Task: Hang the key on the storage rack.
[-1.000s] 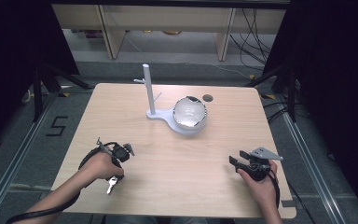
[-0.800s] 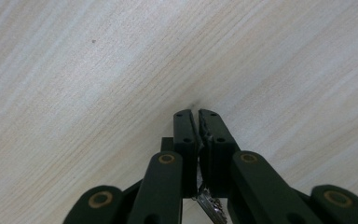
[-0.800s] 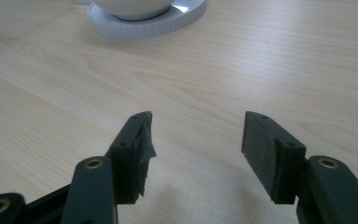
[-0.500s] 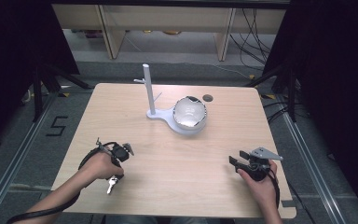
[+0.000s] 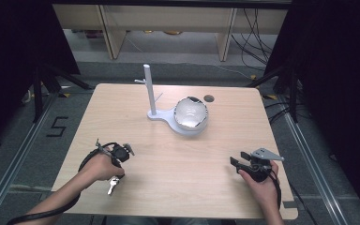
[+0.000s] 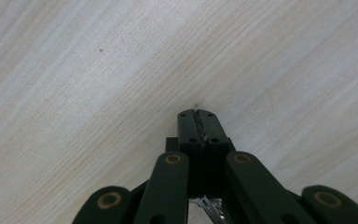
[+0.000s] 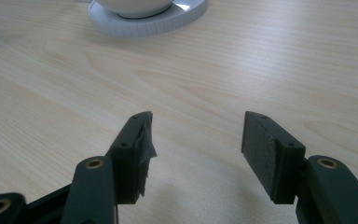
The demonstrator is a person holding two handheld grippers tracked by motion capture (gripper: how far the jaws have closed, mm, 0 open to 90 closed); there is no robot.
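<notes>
Closest to the person, both hands sit near the front edge of the light wood table (image 5: 178, 187). The left hand (image 5: 98, 166) has the left gripper (image 5: 122, 152) angled down at the tabletop, and in the left gripper view its jaws are pressed tight together with a thin sliver of metal pinched right at the tips (image 6: 198, 122). A bit of silvery metal also shows lower down between the arms; in the high view a small bunch of keys (image 5: 112, 186) hangs or rests just under that hand, touching the table as far as I can tell. Over on the other side, the right hand (image 5: 258, 180) holds the right gripper (image 5: 236, 164) low over the wood, jaws spread wide with nothing between them; the right gripper view shows bare table in the gap (image 7: 196, 140). Further back, about mid-table, there's a white stand (image 5: 151, 93) with an upright post and small pegs, and a white bowl (image 5: 191, 113) tilted on its round base. Just beyond the bowl is a small round hole (image 5: 209, 98) in the tabletop.
</notes>
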